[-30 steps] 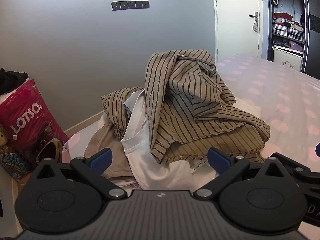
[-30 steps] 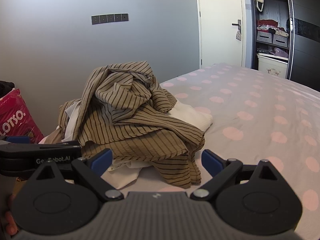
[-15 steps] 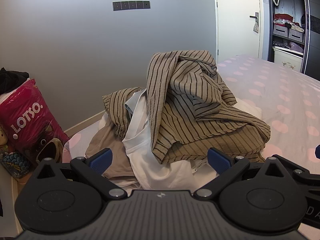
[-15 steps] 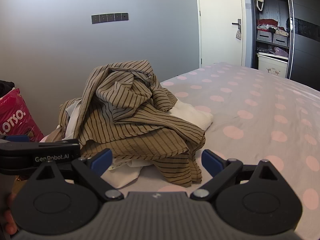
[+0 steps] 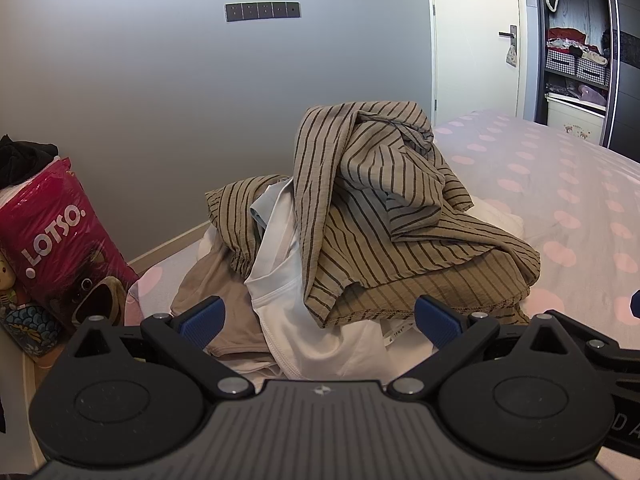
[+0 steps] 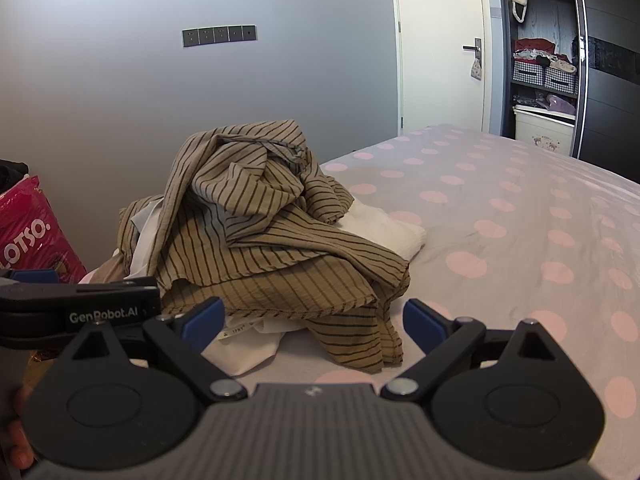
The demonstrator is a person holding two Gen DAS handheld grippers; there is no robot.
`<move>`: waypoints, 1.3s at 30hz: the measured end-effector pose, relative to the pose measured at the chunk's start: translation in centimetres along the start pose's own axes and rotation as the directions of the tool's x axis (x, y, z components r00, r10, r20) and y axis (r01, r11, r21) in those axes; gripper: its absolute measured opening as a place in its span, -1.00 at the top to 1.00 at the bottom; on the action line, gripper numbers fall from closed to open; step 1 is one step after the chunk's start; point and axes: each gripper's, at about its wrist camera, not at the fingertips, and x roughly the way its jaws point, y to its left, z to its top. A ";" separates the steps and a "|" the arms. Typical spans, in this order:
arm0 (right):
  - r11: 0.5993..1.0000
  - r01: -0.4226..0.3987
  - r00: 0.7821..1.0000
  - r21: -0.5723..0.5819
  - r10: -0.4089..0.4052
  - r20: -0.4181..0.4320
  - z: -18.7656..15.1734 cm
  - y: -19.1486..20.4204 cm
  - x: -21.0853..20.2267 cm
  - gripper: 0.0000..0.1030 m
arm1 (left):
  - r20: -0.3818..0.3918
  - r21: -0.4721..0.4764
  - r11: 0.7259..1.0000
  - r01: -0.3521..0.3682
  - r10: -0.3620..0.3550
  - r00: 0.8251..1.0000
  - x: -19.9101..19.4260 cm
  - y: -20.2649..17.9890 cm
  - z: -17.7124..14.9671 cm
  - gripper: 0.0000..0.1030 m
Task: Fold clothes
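Both grippers sit level, side by side, aimed at the striped garment [image 5: 400, 240] heaped on the bed [image 6: 520, 220]. The left gripper [image 5: 318, 318] and right gripper [image 6: 312, 320] have jaws spread wide, grasping nothing.

A bed [image 6: 500, 232] carries everything, its sheet pale with pink dots. A heap of clothes [image 6: 272, 248] lies on it, just ahead of the right gripper [image 6: 312, 316].

The left gripper [image 5: 318, 318] has edged slightly rightward and back. Ahead of its fingers, the clothes pile [image 5: 372, 232] sits marginally higher (barely).
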 end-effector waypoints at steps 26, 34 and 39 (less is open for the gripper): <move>0.998 -0.028 1.000 -0.058 0.028 -0.006 1.0 0.2 0.7 -0.88 | -0.027 0.041 0.999 0.021 -0.020 0.999 0.9 0.1 0.8 -0.98; 0.992 -0.099 0.995 -0.072 0.098 -0.018 3.5 0.3 3.9 -0.85 | -0.095 0.034 0.993 0.116 -0.112 0.989 5.2 1.2 3.8 -0.83; 0.980 -0.171 0.985 -0.104 0.169 -0.029 5.9 1.5 7.6 -0.54 | -0.108 0.031 0.985 0.168 -0.164 0.980 8.9 2.0 5.8 -0.13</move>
